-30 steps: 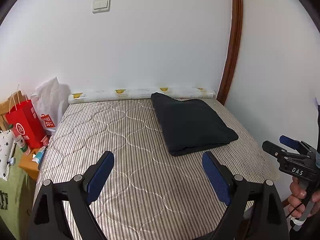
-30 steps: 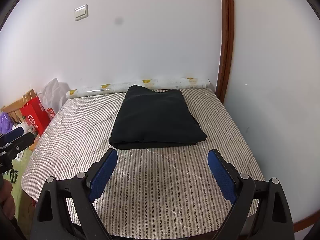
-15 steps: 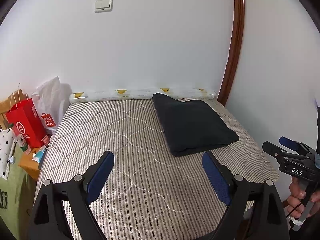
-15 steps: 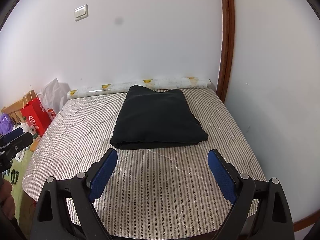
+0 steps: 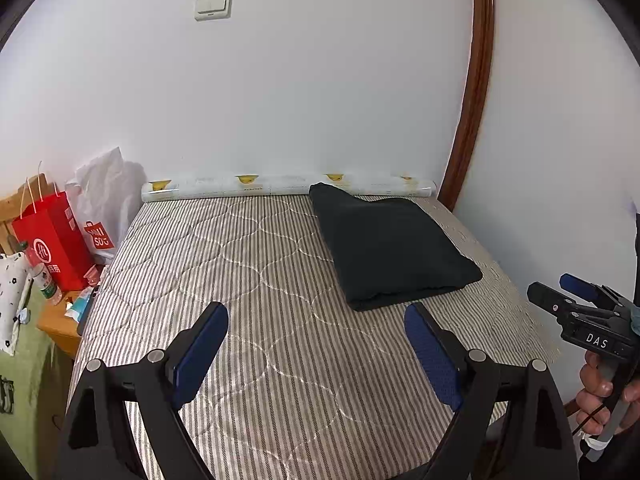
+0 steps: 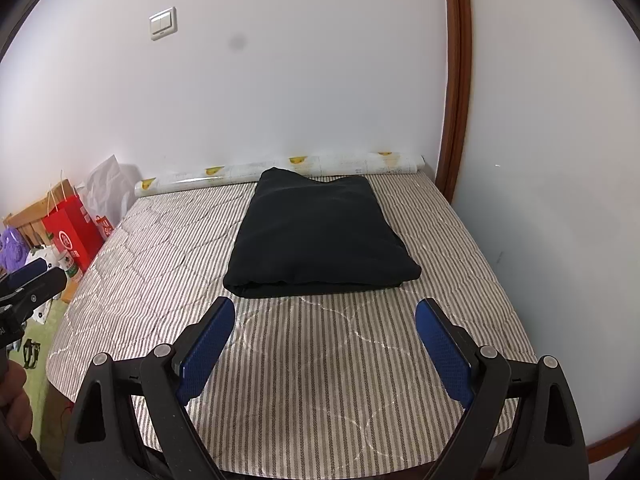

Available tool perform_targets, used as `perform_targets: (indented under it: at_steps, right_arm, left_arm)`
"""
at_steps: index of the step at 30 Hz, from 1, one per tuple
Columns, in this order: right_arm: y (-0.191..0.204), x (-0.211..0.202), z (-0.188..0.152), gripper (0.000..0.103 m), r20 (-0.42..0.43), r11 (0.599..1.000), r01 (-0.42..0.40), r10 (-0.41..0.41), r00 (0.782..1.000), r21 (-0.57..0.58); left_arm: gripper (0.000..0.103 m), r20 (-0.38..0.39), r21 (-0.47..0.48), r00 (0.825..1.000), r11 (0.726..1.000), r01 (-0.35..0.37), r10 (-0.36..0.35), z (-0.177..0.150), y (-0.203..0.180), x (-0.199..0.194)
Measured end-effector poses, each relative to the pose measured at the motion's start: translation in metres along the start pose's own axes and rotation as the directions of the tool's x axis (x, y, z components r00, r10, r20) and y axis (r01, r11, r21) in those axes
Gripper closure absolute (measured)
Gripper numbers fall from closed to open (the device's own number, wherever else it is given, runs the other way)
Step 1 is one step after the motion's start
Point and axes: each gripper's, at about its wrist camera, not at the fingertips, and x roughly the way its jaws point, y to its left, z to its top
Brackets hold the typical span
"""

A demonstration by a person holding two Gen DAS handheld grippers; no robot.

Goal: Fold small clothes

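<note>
A dark folded garment lies flat on the striped quilted mattress, toward its far right side. My left gripper hovers open over the near part of the mattress, short of the garment, nothing between its blue pads. My right gripper is also open and empty, just in front of the garment's near folded edge. The right gripper shows at the right edge of the left wrist view, held by a hand.
A rolled sheet with yellow marks lies along the far wall. Red and white shopping bags stand left of the mattress, by a small wooden table. White walls and a brown wooden trim bound the right side.
The left wrist view has shifted slightly, so the scene sits a little lower and to the right. The right gripper and the garment have not moved.
</note>
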Motion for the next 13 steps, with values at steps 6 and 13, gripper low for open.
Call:
perform_targets:
  at_steps: [6,13]
  right_arm:
    - [0.0,-0.001,0.0,0.012,0.004,1.0,-0.002,0.002,1.0,0.001]
    - [-0.003,0.003,-0.002,0.012,0.004,1.0,-0.008,0.008,1.0,0.007]
  left_arm:
    - [0.014,-0.001,0.001,1.0,1.0,-0.001,0.001,0.0,0.0,0.001]
    - [0.013,-0.007,0.009,1.0,1.0,-0.005,0.005,0.001,0.002,0.01]
